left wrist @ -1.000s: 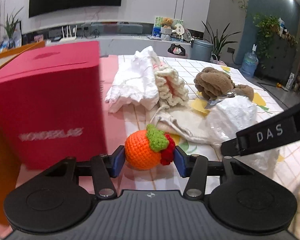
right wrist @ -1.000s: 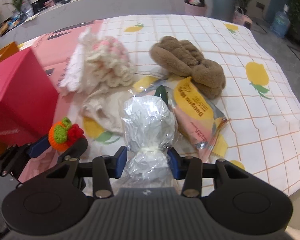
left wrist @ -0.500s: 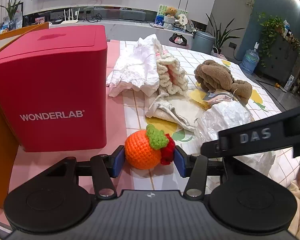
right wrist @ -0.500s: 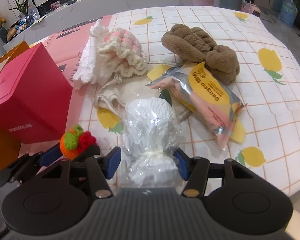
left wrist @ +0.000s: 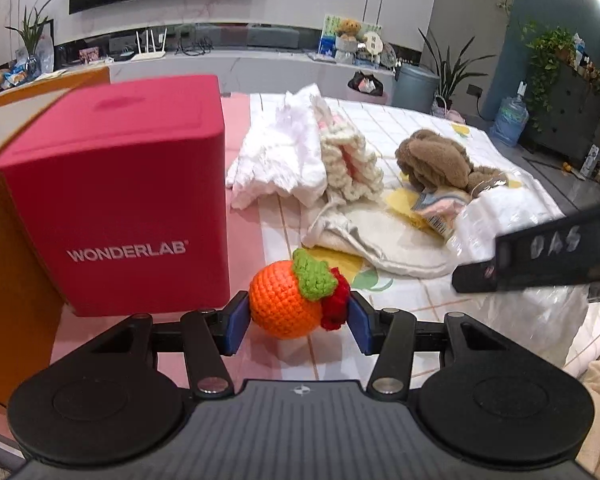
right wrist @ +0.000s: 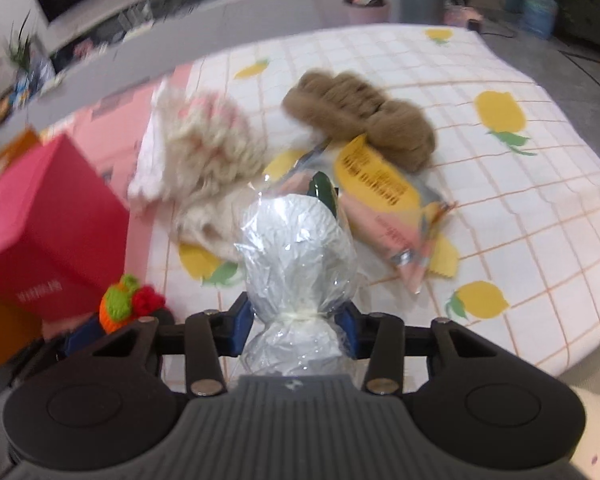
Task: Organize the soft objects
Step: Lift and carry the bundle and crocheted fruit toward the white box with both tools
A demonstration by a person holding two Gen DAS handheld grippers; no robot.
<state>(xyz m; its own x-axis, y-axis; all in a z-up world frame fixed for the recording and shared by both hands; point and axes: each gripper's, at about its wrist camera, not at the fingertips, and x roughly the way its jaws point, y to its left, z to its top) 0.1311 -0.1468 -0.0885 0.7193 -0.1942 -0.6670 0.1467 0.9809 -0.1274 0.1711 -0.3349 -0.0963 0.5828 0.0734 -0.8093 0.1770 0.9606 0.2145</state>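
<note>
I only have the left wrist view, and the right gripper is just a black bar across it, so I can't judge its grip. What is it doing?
Observer: The right gripper is closed on the clear plastic bag of white stuffing, with its pads at the bag's tied neck. Its jaws have just been closing.
Operator: Is anything hidden behind that bag?
Observer: A pink foil snack packet with a yellow label lies just beyond it, with its far end at the brown plush toy.
</note>
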